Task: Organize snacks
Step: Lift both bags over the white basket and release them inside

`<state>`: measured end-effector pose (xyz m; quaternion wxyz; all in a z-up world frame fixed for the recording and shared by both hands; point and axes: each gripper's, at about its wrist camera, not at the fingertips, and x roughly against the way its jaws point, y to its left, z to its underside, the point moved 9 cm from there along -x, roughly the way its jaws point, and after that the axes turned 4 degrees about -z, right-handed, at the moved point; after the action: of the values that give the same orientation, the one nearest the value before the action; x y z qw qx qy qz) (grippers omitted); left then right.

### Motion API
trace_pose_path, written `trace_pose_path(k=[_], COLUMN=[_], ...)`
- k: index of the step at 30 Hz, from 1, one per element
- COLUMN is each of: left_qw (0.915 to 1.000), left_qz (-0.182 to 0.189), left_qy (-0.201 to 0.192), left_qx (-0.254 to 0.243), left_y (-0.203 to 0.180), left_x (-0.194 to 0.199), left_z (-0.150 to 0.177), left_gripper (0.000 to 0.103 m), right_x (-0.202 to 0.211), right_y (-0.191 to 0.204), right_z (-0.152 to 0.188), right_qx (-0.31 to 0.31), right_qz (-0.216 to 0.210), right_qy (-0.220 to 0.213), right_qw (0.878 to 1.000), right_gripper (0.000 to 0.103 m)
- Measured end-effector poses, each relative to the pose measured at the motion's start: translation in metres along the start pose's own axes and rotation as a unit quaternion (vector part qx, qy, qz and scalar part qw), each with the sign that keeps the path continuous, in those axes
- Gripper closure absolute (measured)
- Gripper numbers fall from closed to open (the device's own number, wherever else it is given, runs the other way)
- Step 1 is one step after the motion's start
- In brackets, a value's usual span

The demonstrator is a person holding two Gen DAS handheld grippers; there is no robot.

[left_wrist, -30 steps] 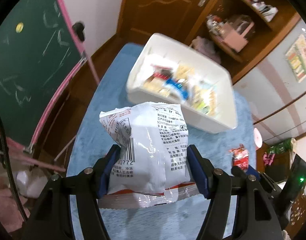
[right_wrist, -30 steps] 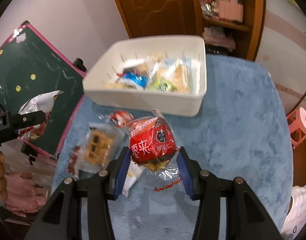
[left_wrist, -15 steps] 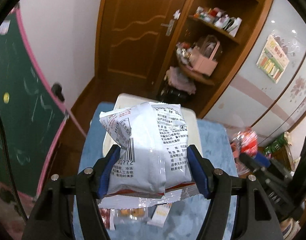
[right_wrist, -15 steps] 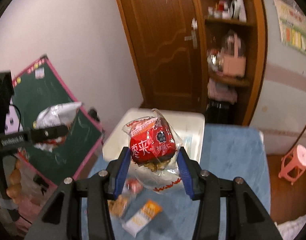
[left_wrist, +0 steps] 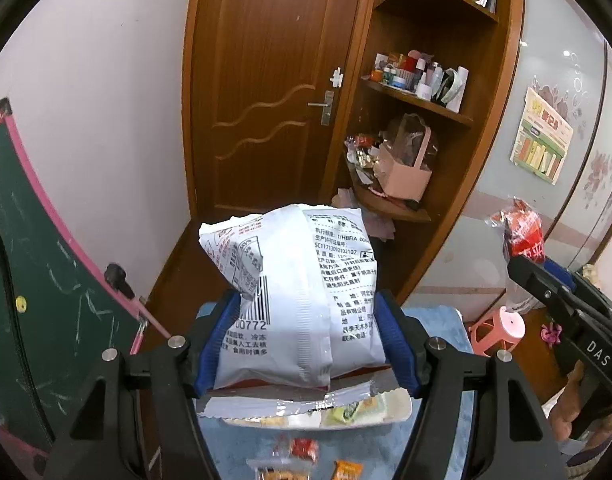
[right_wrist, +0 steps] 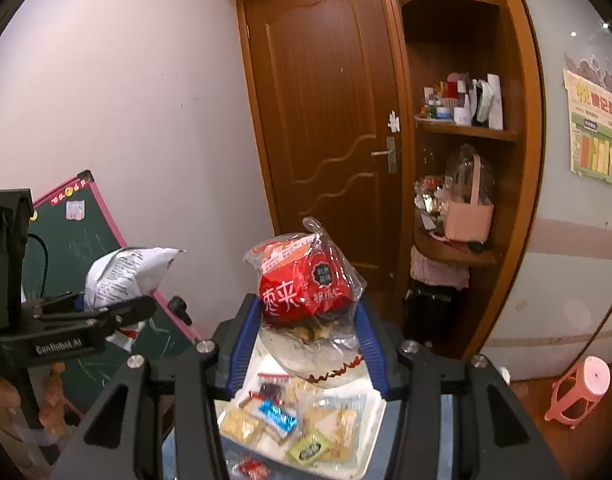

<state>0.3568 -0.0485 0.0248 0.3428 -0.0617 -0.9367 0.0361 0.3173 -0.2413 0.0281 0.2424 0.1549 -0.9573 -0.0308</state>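
My left gripper [left_wrist: 308, 344] is shut on a puffy white snack bag [left_wrist: 293, 300] with a barcode and printed text, held high above the table. My right gripper [right_wrist: 306, 340] is shut on a clear packet with a red label [right_wrist: 306, 292], also lifted. Below both sits a white bin [right_wrist: 372, 432] holding several small snack packs [right_wrist: 277, 412]; in the left wrist view only its near rim [left_wrist: 402, 404] shows under the bag. The right gripper with its red packet [left_wrist: 522, 236] appears at the right of the left wrist view; the left gripper's white bag [right_wrist: 125, 276] shows at the left of the right wrist view.
Loose snack packs [left_wrist: 303, 450] lie on the blue tablecloth [left_wrist: 438, 318] in front of the bin. A green chalkboard with a pink frame [left_wrist: 45, 300] leans at the left. Behind stand a wooden door [left_wrist: 265, 100], cluttered shelves [left_wrist: 410, 152] and a pink stool [right_wrist: 578, 392].
Both grippers have risen and tilted up with their packets still held. The bin has dropped from the middle of each view to the bottom edge, and the door and shelves now fill the view.
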Motion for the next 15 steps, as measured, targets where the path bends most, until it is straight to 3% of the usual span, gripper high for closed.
trace_pose_path(k=[5, 15], left_qw=[0.9998, 0.9965], left_qz=[-0.003, -0.019], left_qy=[0.018, 0.081], left_qx=[-0.001, -0.005], left_y=[-0.002, 0.007], left_x=[-0.035, -0.107], left_z=[-0.004, 0.03], left_gripper=[0.036, 0.035], right_x=[-0.031, -0.101], right_y=[-0.004, -0.025], right_z=[0.002, 0.049], right_qx=[-0.01, -0.03], right_qz=[0.001, 0.017], right_qy=[0.019, 0.092], right_qw=[1.0, 0.995], right_gripper=[0.054, 0.052])
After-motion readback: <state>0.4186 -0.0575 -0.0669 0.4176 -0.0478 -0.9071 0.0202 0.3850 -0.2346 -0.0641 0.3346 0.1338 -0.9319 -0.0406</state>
